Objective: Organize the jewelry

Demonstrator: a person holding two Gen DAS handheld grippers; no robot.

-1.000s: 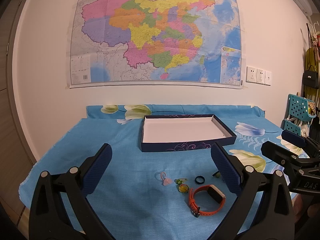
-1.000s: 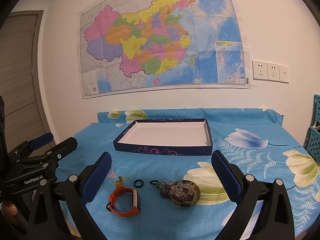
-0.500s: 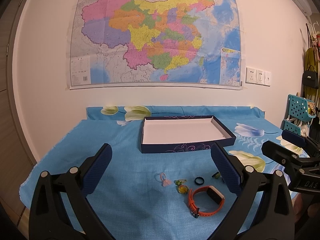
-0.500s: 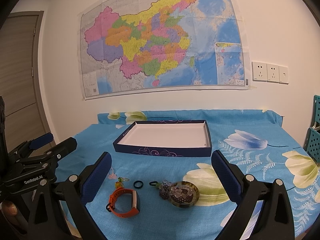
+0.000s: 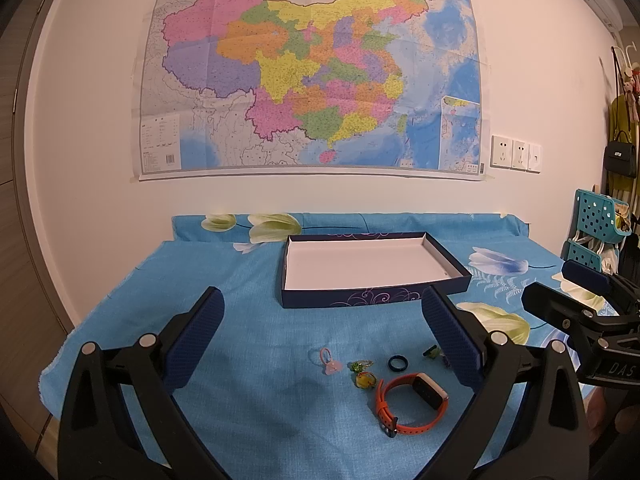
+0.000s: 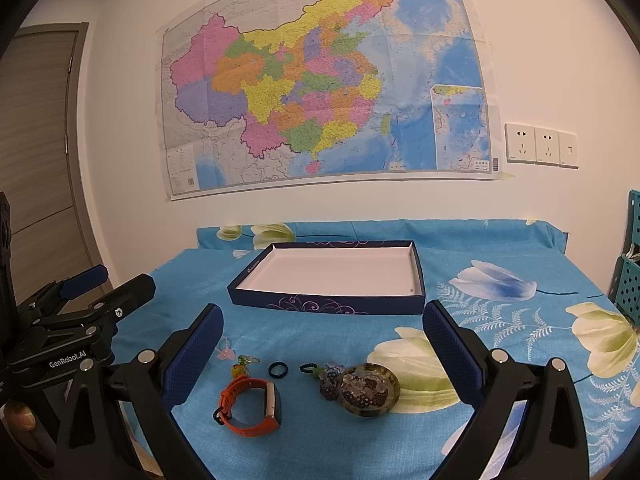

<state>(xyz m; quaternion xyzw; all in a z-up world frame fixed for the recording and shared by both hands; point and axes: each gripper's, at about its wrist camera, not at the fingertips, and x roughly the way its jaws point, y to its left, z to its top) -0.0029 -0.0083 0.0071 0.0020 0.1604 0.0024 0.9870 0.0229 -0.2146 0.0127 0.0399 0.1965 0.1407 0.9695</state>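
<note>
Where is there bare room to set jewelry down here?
The white floor of the shallow navy box is bare, as is the blue floral cloth between box and jewelry. Crowded: the near row from the pink charm to the round beaded dish.

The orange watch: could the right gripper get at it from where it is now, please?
Probably yes. The right gripper is open, and the watch lies flat on the cloth just ahead, left of centre, with nothing over it.

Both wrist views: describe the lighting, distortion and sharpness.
Left wrist view: warm indoor light, fisheye bending the map edges, dark corners, orange watch sharp with a soft shadow. Right wrist view: same barrel distortion, box in focus, no blur, no strong glare on the round beaded dish.
</note>
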